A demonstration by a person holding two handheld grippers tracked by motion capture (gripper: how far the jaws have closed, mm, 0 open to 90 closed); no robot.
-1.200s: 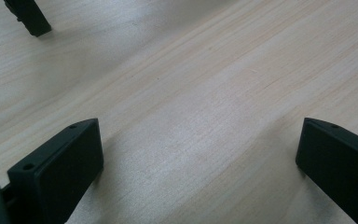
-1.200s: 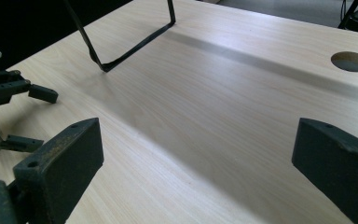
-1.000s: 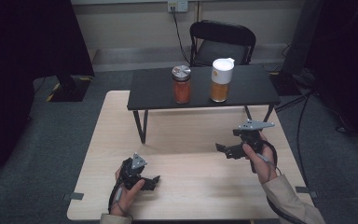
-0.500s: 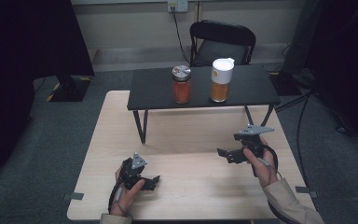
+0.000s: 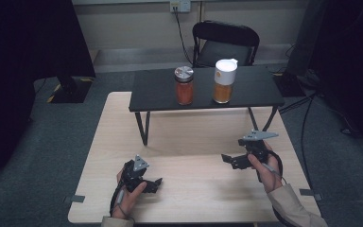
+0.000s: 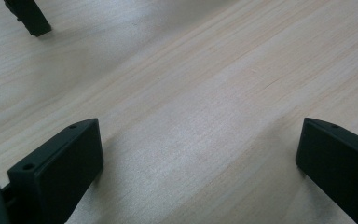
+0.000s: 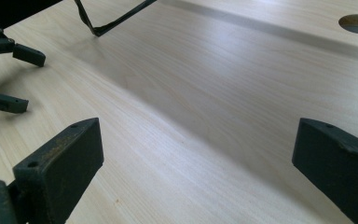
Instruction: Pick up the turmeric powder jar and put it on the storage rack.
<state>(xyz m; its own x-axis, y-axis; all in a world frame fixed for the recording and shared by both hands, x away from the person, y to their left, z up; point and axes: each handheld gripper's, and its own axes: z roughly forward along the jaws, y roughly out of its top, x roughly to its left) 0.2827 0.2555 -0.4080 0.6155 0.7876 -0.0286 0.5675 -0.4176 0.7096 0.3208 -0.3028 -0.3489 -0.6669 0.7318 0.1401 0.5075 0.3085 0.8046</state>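
Nothing grasped yet. Left gripper (image 5: pixel 155 183) and right gripper (image 5: pixel 229 161) both spread wide, empty, over near table (image 5: pixel 194 137); jars (image 5: pixel 184 85) far, untouched.

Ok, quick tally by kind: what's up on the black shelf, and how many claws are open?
Jar with metal lid: 1
Jar with white lid: 1
Open claws: 2, left claw and right claw, both holding nothing
Total: 4
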